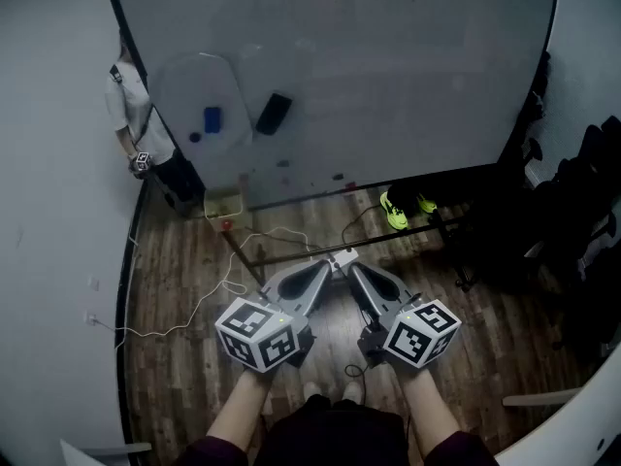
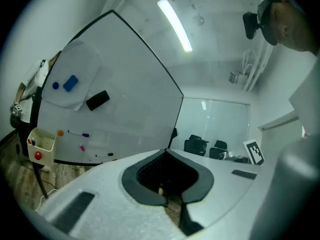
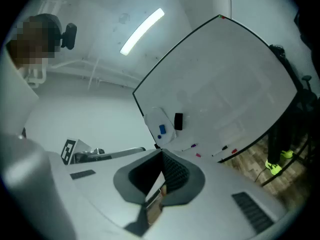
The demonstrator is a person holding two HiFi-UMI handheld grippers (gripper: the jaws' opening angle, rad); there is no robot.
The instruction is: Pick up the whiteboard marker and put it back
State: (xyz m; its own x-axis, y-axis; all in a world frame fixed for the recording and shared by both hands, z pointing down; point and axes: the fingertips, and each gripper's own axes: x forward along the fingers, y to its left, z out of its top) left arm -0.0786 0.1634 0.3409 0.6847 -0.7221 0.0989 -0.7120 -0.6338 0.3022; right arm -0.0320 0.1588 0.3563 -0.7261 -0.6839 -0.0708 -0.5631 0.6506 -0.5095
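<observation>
Several whiteboard markers cling to the lower part of the big whiteboard (image 1: 388, 56). In the left gripper view a purple-capped marker (image 2: 77, 133), a pink marker (image 2: 82, 147) and a black marker (image 2: 102, 155) show. The right gripper view has the purple-capped marker (image 3: 190, 147) and a black-capped marker (image 3: 220, 149). Both grippers hang low over the wooden floor, well short of the board. My left gripper (image 1: 328, 265) (image 2: 165, 151) is shut and holds nothing. My right gripper (image 1: 347, 265) (image 3: 161, 152) is shut and bare too, its tip beside the left one.
A black eraser (image 1: 274, 113) and a blue magnet (image 1: 212, 119) sit on the board's left. A small yellowish box (image 1: 225, 205) hangs below them. White cables (image 1: 194, 304) trail on the floor. Black chairs (image 1: 582, 212) stand right; neon shoes (image 1: 396, 212) lie by the board's foot.
</observation>
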